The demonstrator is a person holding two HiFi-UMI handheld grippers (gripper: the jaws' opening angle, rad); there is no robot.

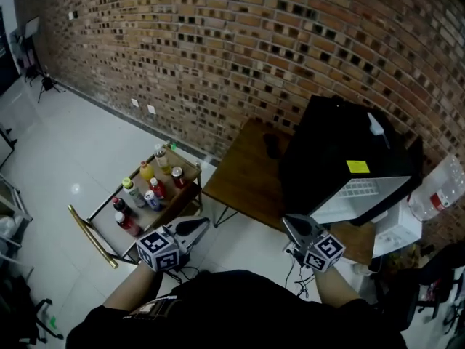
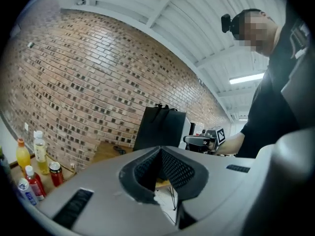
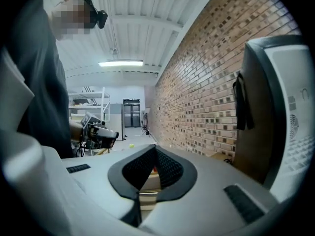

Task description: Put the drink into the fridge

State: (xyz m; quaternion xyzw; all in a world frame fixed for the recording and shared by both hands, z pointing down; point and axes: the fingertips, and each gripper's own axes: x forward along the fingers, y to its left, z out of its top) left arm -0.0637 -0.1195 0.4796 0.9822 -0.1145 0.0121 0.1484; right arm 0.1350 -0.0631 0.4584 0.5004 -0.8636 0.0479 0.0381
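Note:
Several drinks stand on a small wooden cart (image 1: 168, 208) at the left: an orange bottle (image 1: 147, 171), a clear bottle (image 1: 161, 156), a red bottle (image 1: 157, 188) and a can (image 1: 178, 177). The left gripper view shows the orange bottle (image 2: 22, 156) and a red can (image 2: 55, 173) at its left edge. The black fridge (image 1: 338, 147) sits on a wooden table (image 1: 243, 177), its door open with a white inside (image 1: 360, 193). My left gripper (image 1: 203, 224) hangs shut and empty beside the cart. My right gripper (image 1: 287, 220) is shut and empty, below the fridge.
A large clear water jug (image 1: 437, 191) lies right of the fridge, above a white box (image 1: 396, 235). A brick wall (image 1: 240, 49) runs behind the table. The white fridge door (image 3: 288, 127) fills the right of the right gripper view. Pale floor (image 1: 80, 144) spreads to the left.

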